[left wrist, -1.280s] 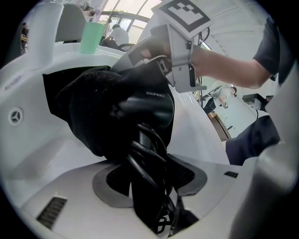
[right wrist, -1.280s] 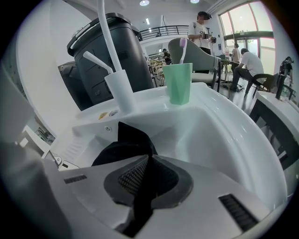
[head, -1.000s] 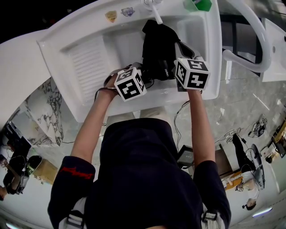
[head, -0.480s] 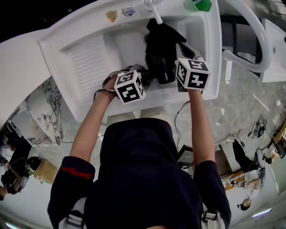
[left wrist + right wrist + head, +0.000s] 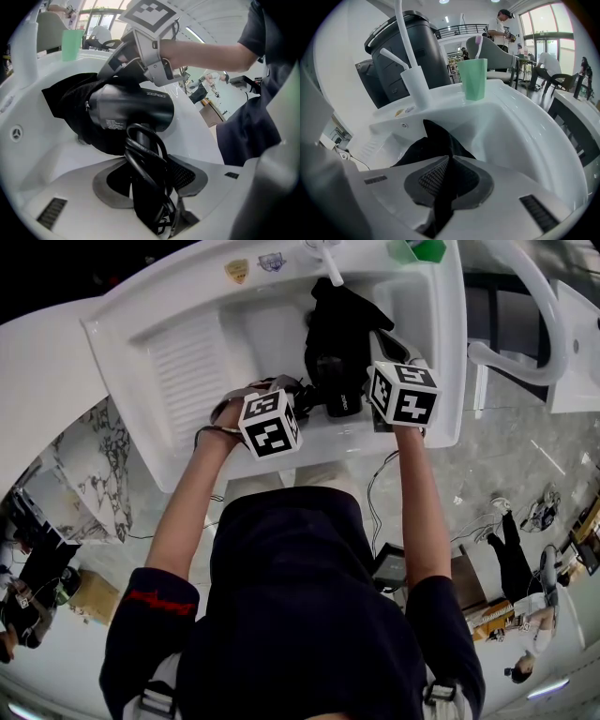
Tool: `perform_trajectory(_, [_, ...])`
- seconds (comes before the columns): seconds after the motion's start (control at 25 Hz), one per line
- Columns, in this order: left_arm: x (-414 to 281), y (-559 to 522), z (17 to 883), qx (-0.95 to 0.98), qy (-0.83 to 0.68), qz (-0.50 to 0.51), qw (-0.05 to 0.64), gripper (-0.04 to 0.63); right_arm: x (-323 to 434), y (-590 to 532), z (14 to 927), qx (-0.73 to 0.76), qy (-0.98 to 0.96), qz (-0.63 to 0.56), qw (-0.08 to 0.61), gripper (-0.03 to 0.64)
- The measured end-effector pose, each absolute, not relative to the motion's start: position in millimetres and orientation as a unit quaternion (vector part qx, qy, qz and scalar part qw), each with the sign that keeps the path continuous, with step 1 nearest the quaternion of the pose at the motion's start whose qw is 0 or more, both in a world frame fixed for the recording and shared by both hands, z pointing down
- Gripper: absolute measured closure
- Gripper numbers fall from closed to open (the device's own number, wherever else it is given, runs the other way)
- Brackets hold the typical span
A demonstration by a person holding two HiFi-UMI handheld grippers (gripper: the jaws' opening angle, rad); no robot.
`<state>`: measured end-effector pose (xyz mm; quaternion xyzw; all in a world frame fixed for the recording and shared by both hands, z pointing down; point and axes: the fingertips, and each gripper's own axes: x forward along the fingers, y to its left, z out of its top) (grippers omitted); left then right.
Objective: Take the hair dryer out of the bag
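Observation:
A black hair dryer (image 5: 131, 110) sticks partway out of a black cloth bag (image 5: 65, 98) inside the white sink. My left gripper (image 5: 150, 187) is shut on the dryer's handle and the cord (image 5: 140, 145) wound round it. In the head view the dryer (image 5: 337, 390) lies between the two marker cubes, with the bag (image 5: 337, 320) beyond it. My right gripper (image 5: 449, 187) is shut on a fold of the bag (image 5: 426, 143) near its mouth. In the left gripper view the right gripper (image 5: 140, 61) shows above the dryer's barrel.
The sink (image 5: 187, 352) has a ribbed washboard slope on its left side. A white faucet (image 5: 412, 70) and a green cup (image 5: 473, 77) with a toothbrush stand on the far rim. Cables trail over the floor below the sink's front edge.
The left gripper has rolled and shifted slightly with the dryer, and the bag's fabric now sits a little further back along the barrel. The right gripper has kept still.

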<state>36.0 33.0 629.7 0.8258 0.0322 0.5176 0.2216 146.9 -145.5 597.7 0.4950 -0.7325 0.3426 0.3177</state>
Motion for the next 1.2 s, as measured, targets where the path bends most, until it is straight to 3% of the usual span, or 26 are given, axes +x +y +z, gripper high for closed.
perform_trajectory(1.2, [21.8, 34.7, 606.4, 0.829, 0.009, 0.520, 0.206, 0.374, 148.1, -131.5, 606.1, 0.503, -0.717, 0.353, 0.329, 0.571])
